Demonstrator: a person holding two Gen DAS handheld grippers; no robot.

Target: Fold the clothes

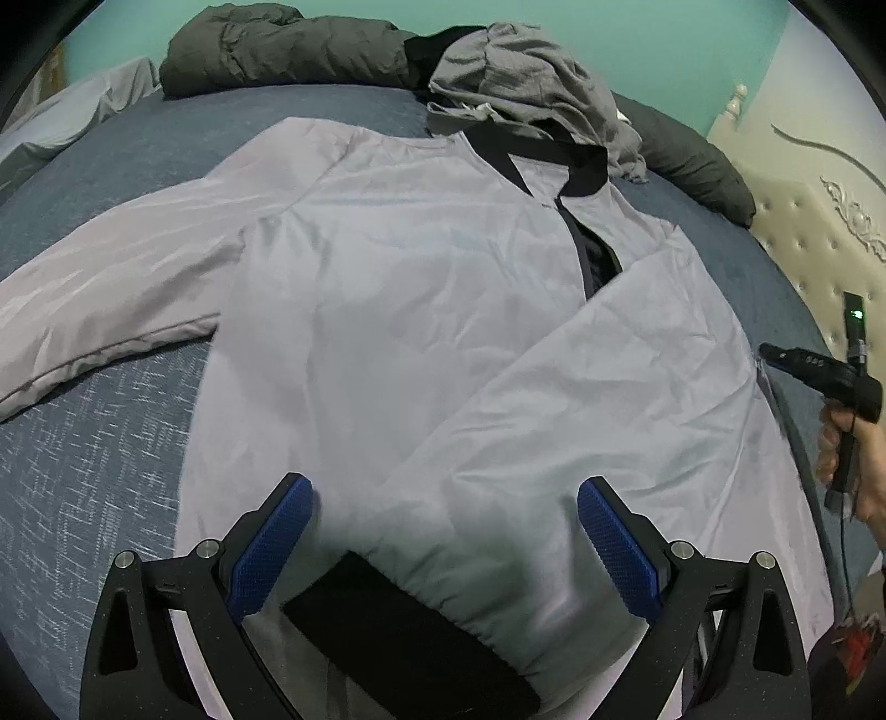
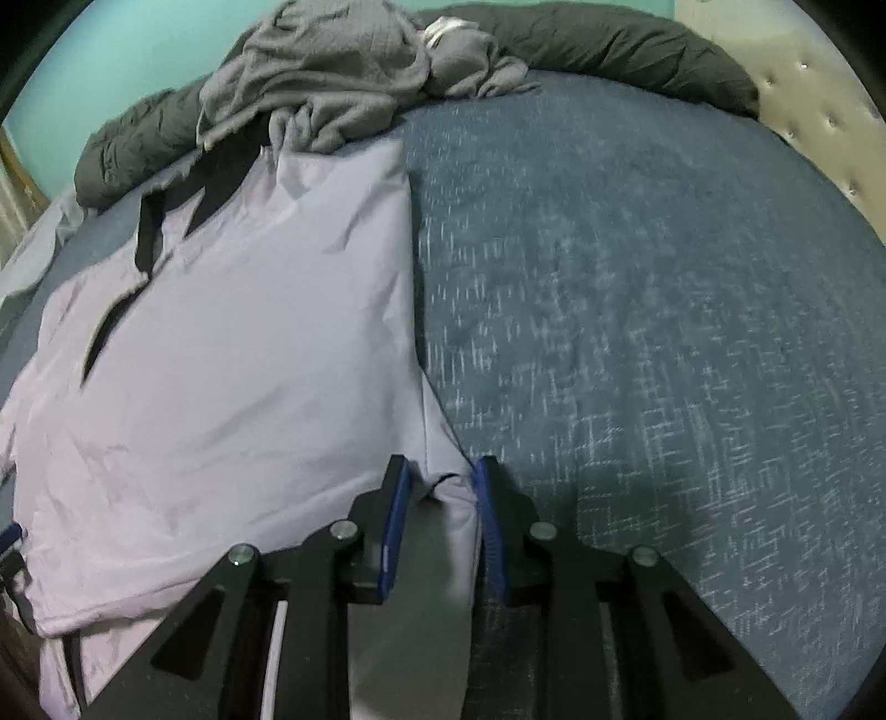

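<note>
On the blue bed, right claw pinches the lilac jacket; left claw wide.

No text, label or number seems legible in either blurred view.

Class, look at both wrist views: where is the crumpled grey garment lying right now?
The crumpled grey garment lies at the bed's far edge, just beyond the lilac jacket collar, resting against the dark rolled duvet; top centre-right in the left wrist view, top left-centre in the right.
</note>
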